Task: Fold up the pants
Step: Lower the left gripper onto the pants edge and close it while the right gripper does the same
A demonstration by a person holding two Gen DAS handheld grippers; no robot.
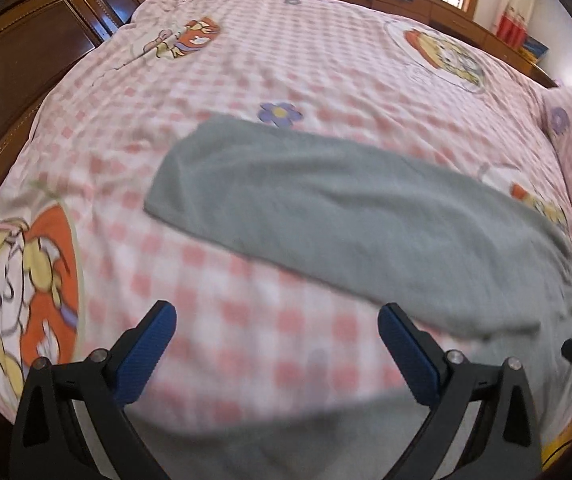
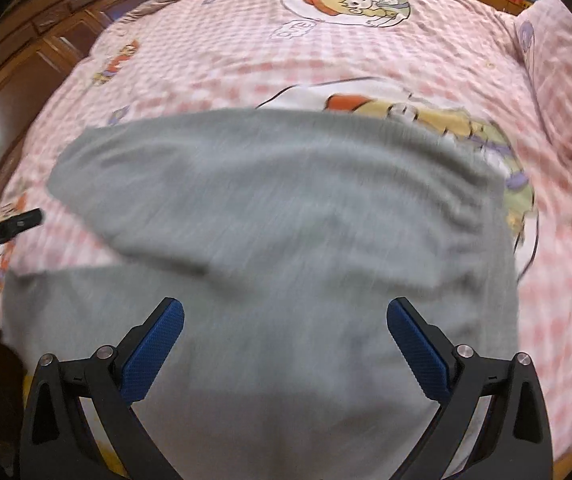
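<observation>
I am holding my left gripper (image 1: 276, 330) with fingers spread apart over the pink checked bedsheet (image 1: 246, 60), my right gripper (image 2: 286, 326) likewise spread and empty above the grey pants (image 2: 286, 220), which are lying on the bed.

Pants (image 2: 278, 208) on bed (image 2: 366, 60), wardrobe (image 1: 26, 52) left

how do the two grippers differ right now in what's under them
1. The left gripper hovers mostly over bare pink checked bedsheet; the right gripper hovers over the grey pants.
2. The left gripper sits off the pants' left side, near the leg ends; the right gripper faces the wider part, where one leg lies across the other.

Shared: both are open, with blue pads, and hold nothing.
</observation>
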